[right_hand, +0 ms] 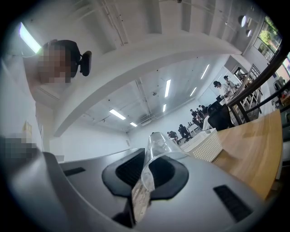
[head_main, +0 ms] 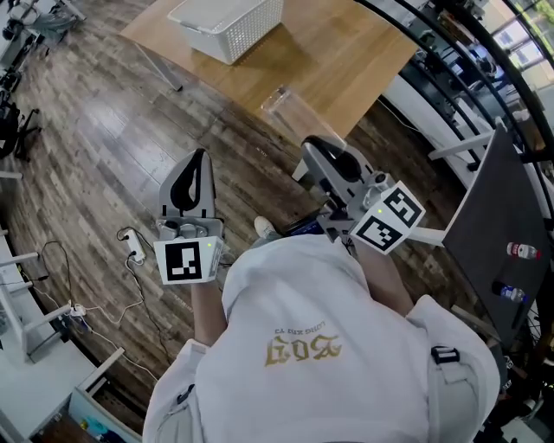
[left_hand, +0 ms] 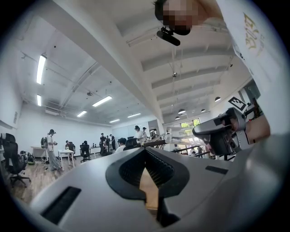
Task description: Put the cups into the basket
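**While the right gripper (head_main: 322,149) clamps a clear cup (head_main: 290,108), the left gripper (head_main: 197,173) is closed on nothing**

Because its wall is pinched between the right jaws, the cup sticks out beyond them, at the near edge of the desk (head_main: 346,52). The white basket (head_main: 229,24) stands toward the far left corner of the desk, well apart from the cup. The left jaws meet at their tips, over the wooden floor (head_main: 95,130).

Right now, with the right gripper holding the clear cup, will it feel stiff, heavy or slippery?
The clear cup looks thin-walled and empty, so probably very light. The right gripper pinches only one wall, so it likely flexes and could crumple under a harder squeeze. Smooth plastic may slip if swung quickly.
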